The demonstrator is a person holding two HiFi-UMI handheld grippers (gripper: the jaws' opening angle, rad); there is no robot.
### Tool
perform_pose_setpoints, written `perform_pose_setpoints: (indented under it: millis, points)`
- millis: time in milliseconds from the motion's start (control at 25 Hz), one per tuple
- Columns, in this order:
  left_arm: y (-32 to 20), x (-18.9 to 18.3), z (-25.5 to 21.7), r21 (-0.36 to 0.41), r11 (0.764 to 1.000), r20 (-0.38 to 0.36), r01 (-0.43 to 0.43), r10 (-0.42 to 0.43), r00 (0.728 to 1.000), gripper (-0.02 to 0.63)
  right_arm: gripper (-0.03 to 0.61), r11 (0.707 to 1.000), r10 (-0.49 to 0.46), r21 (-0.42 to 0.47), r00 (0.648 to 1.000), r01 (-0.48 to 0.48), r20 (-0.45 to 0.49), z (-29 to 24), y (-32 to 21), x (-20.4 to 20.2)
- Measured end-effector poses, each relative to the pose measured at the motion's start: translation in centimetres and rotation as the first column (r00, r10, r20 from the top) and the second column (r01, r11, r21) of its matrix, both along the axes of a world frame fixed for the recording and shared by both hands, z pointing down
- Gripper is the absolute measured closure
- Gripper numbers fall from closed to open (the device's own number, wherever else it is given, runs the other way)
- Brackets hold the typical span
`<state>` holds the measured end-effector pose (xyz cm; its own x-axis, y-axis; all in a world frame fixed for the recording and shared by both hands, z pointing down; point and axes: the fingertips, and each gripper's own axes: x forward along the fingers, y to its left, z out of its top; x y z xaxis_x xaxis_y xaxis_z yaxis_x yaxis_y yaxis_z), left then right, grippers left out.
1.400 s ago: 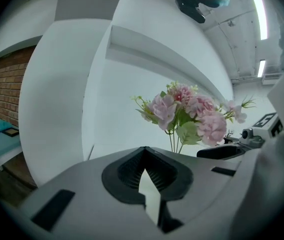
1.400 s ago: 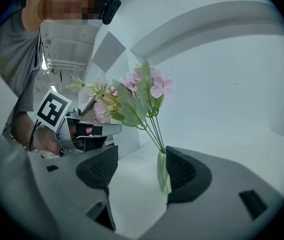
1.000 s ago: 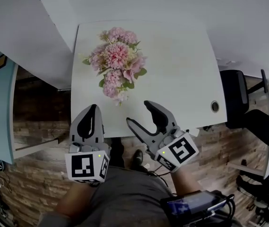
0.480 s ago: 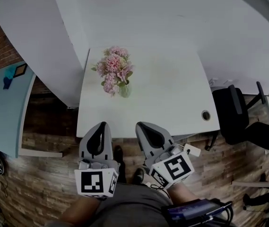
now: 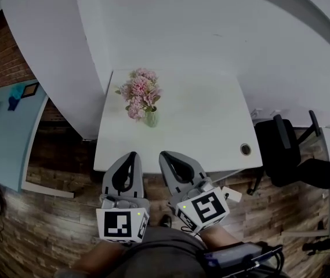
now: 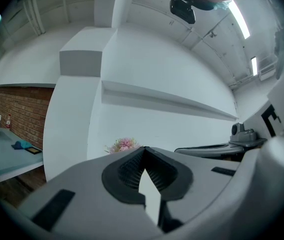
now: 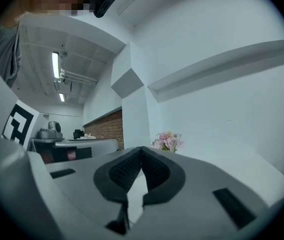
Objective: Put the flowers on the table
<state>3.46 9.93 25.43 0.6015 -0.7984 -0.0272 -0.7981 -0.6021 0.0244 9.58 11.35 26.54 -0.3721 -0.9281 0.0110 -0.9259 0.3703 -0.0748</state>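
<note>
Now the pink flowers (image 5: 140,91) stand upright in a small clear vase (image 5: 151,119) on the white table (image 5: 205,126), toward its far left part, close to the wall. My left gripper (image 5: 133,155) and my right gripper (image 5: 165,155) hang side by side at the table's near edge, well apart from the vase. Each has its jaws pressed together with nothing between them.

Pink flowers (image 5: 140,93) in a vase (image 5: 151,119) stand on the white table (image 5: 202,117).
</note>
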Motion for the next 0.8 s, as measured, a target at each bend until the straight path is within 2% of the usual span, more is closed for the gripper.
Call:
perform_pose_setpoints:
  millis: [480, 800]
  points:
    - [-1.2, 2.4, -0.7, 0.005, 1.0, -0.012, -0.014, 0.014, 1.0, 0.607, 0.572, 1.0, 0.002, 0.007, 1.0, -0.002, 0.011, -0.7, -1.3, 1.8]
    - [-2.0, 3.7, 1.0, -0.036, 0.999, 0.01, -0.03, 0.031, 0.999, 0.607, 0.572, 0.999, 0.013, -0.03, 0.999, -0.012, 0.031, 0.8, -2.1, 3.0]
